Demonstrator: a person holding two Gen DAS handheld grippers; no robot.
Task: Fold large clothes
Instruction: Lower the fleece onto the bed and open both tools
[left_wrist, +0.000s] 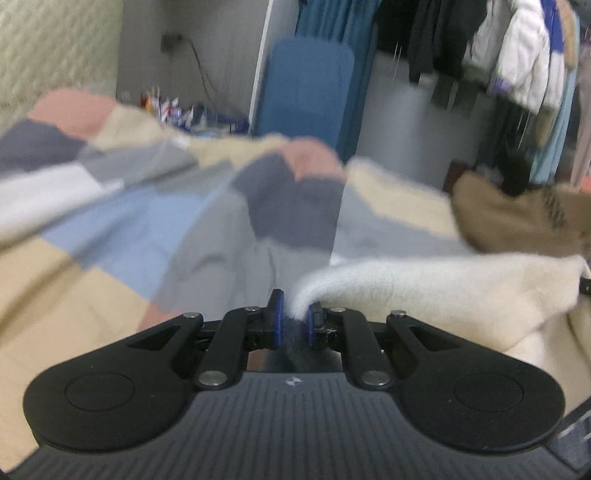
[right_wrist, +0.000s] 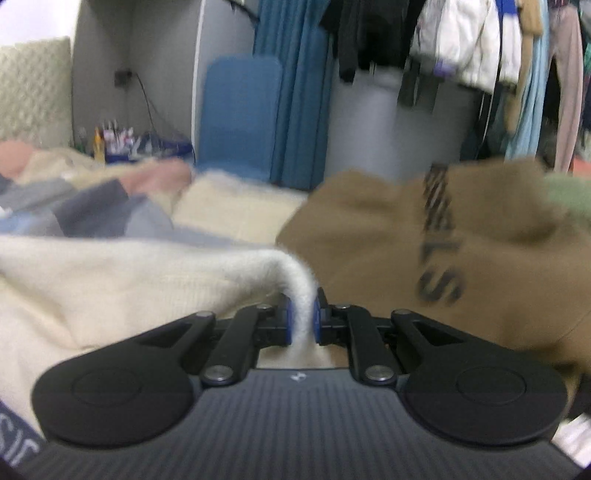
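A cream fuzzy garment (left_wrist: 443, 284) stretches between both grippers over the bed. My left gripper (left_wrist: 294, 317) is shut on one edge of it, with the cloth pinched between the blue pads and running off to the right. In the right wrist view the same cream garment (right_wrist: 129, 273) spreads to the left, and my right gripper (right_wrist: 303, 314) is shut on a fold of it. Both views are blurred by motion.
A patchwork blanket (left_wrist: 122, 206) of pink, grey, blue and beige covers the bed. A brown garment with dark lettering (right_wrist: 424, 236) lies at the right. Beyond stand a blue board (left_wrist: 306, 92), a blue curtain and a rack of hanging clothes (right_wrist: 472, 44). Clutter (right_wrist: 118, 140) sits by the wall.
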